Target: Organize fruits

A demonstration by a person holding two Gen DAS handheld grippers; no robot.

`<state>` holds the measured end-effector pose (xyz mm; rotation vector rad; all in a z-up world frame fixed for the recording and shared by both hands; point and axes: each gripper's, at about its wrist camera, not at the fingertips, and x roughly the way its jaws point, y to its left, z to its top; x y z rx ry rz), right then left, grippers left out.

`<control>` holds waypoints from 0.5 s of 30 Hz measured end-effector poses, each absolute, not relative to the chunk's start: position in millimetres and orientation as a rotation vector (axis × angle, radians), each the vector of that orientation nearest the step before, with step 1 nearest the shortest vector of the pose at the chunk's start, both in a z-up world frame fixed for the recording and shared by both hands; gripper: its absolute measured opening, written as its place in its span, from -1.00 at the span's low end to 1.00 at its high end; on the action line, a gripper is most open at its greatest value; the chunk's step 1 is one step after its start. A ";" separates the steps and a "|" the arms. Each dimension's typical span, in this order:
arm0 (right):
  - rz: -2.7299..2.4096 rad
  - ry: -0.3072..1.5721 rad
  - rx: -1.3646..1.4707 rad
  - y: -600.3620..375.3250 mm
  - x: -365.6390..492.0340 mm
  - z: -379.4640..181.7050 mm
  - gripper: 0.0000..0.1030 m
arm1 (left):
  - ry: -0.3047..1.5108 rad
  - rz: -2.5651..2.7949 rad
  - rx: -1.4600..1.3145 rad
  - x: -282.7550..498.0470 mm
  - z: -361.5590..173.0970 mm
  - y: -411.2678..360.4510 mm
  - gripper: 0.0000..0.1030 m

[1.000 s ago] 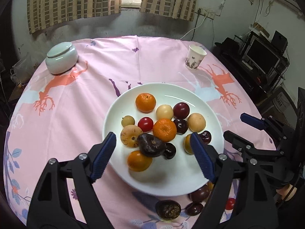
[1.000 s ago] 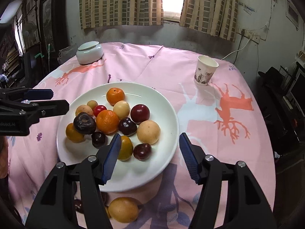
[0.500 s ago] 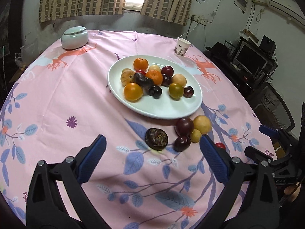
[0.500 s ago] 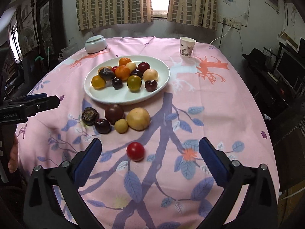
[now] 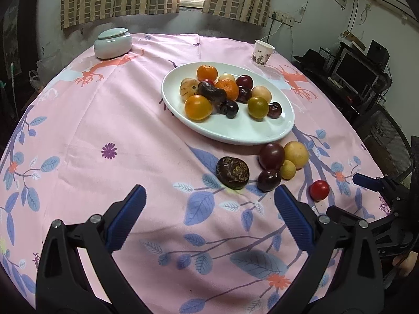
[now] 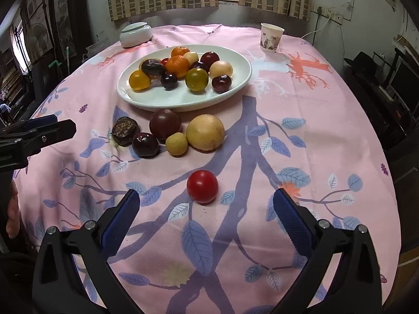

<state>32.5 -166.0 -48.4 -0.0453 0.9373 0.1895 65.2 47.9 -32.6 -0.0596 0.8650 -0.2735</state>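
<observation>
A white oval plate (image 5: pixel 243 133) (image 6: pixel 157 99) holds several fruits: oranges, dark plums, yellow ones. Loose fruits lie on the pink cloth in front of it: a wrinkled dark passion fruit (image 5: pixel 232 172) (image 6: pixel 124 131), two dark plums (image 5: pixel 271 155) (image 6: pixel 165 123), a big yellow fruit (image 5: pixel 296 155) (image 6: pixel 205 132), a small yellow one (image 6: pixel 177 144) and a red tomato (image 5: pixel 319 190) (image 6: pixel 202 186). My left gripper (image 5: pixel 209 206) is open and empty, short of the passion fruit. My right gripper (image 6: pixel 205 206) is open and empty, just short of the tomato.
A lidded pale ceramic jar (image 5: pixel 113 43) (image 6: pixel 136 35) stands at the back left and a paper cup (image 5: pixel 264 52) (image 6: pixel 271 38) at the back right. Electronics and furniture (image 5: pixel 361 73) crowd the right side beyond the round table's edge.
Both grippers have pulled back from above the plate toward the table's near edge and stayed open. The loose fruits in front of the plate now show in full.
</observation>
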 end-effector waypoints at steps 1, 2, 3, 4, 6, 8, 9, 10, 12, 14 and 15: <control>0.190 0.936 -0.035 -165.9 34.6 -51.1 0.97 | 0.869 -0.272 -0.060 65.8 -34.5 49.2 0.94; 0.193 0.935 -0.029 -166.2 36.3 -53.6 0.97 | 0.873 -0.271 -0.060 66.6 -36.1 50.3 0.94; 0.193 0.940 -0.023 -166.2 38.4 -56.4 0.90 | 0.879 -0.270 -0.061 67.6 -37.9 51.3 0.94; 0.198 0.948 -0.015 -165.8 40.8 -59.1 0.78 | 0.885 -0.269 -0.060 68.5 -39.7 52.2 0.94; 0.214 0.974 0.001 -164.6 46.1 -64.3 0.32 | 0.896 -0.271 -0.060 69.6 -42.3 53.4 0.94; 0.220 0.992 0.013 -164.0 50.6 -69.5 0.08 | 0.899 -0.273 -0.059 69.7 -42.9 53.5 0.94; 0.224 1.003 0.021 -164.0 52.9 -72.9 -0.07 | 0.898 -0.274 -0.058 69.8 -43.0 53.4 0.94; 0.227 1.017 0.033 -164.8 55.7 -77.6 -0.14 | 0.898 -0.276 -0.057 70.0 -43.3 53.3 0.94; 0.212 1.001 0.026 -165.4 55.9 -78.2 -0.40 | 0.902 -0.278 -0.051 71.3 -44.7 51.7 0.94; 0.222 0.999 0.044 -166.7 53.7 -75.5 -0.40 | 0.907 -0.275 -0.041 73.6 -46.7 48.9 0.94; 0.231 0.992 0.051 -166.7 50.4 -72.3 -0.40 | 0.912 -0.271 -0.034 75.8 -48.4 47.3 0.94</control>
